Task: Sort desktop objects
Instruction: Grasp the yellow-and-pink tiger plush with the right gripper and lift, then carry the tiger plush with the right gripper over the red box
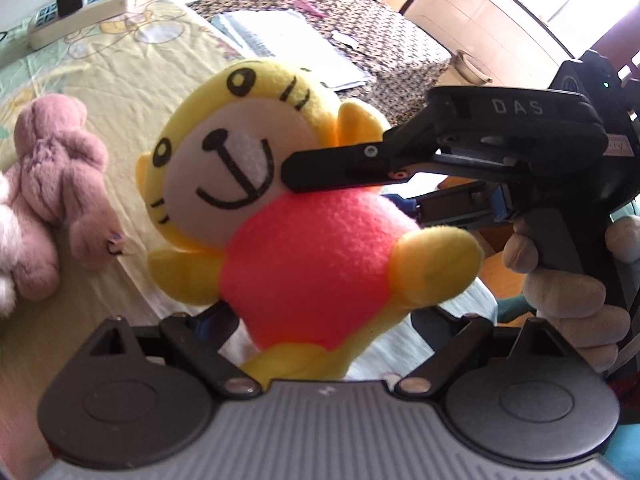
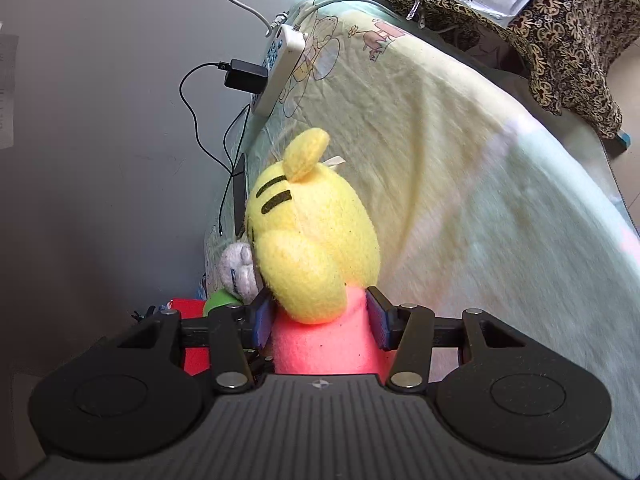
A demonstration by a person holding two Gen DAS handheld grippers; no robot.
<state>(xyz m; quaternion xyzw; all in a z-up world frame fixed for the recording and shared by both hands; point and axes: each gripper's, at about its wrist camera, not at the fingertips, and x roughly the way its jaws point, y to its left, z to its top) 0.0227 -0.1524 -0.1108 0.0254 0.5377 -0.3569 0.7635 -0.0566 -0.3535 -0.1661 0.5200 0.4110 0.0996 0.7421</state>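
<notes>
A yellow tiger plush (image 1: 312, 264) with a red body hangs in the air over the table edge. My right gripper (image 2: 320, 320) is shut on its red body just under the head (image 2: 316, 236), blue pads pressing both sides. In the left wrist view that gripper's black finger (image 1: 332, 164) reaches in from the right at the plush's neck, and a hand (image 1: 560, 296) holds its handle. My left gripper (image 1: 324, 316) is open wide, its fingers standing either side of the plush's lower body and legs.
A pink plush bear (image 1: 60, 196) lies on the yellow cartoon blanket (image 1: 132, 72). At the back are a power strip (image 2: 280, 72) with a black charger, and papers (image 1: 280, 44) on a patterned cloth. A grey plush (image 2: 236, 268), a green object and a red box (image 2: 192, 308) sit by the wall.
</notes>
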